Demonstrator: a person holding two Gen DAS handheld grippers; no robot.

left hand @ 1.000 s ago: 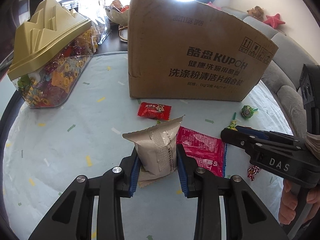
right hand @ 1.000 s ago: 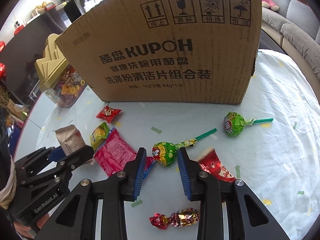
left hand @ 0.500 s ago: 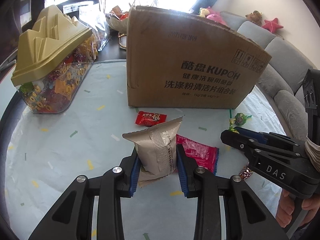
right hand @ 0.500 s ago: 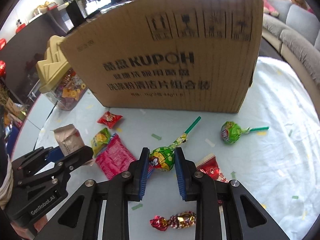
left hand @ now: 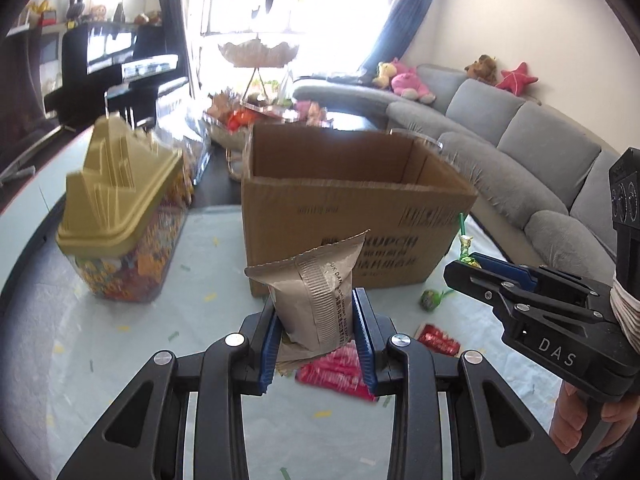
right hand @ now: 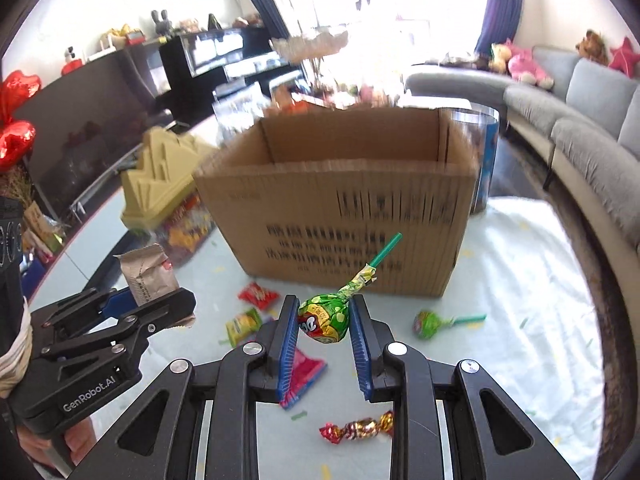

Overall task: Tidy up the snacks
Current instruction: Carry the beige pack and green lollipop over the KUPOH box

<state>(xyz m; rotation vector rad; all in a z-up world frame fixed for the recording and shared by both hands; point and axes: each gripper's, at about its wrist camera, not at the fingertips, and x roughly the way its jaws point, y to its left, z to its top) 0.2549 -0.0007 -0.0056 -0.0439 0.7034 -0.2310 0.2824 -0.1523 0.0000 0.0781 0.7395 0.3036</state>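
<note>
My left gripper (left hand: 316, 320) is shut on a grey-brown snack packet (left hand: 316, 300) and holds it above the table, in front of the open cardboard box (left hand: 344, 216). My right gripper (right hand: 324, 328) is shut on a green lollipop (right hand: 324, 318) with a green stick, also lifted, facing the same box (right hand: 344, 208). The left gripper (right hand: 120, 320) with its packet (right hand: 146, 274) shows in the right wrist view; the right gripper (left hand: 472, 272) shows in the left wrist view.
On the table lie a second green lollipop (right hand: 430, 322), a red sachet (right hand: 258, 294), a yellow-green sachet (right hand: 242, 322), a pink-red packet (left hand: 340, 372), a red wrapper (left hand: 438, 340) and a twisted foil candy (right hand: 356, 430). A gold-lidded candy jar (left hand: 124, 220) stands left of the box.
Both grippers have risen from the table with their snacks, so the box's open top now shows. The right gripper closed on the lollipop and lifted it.
</note>
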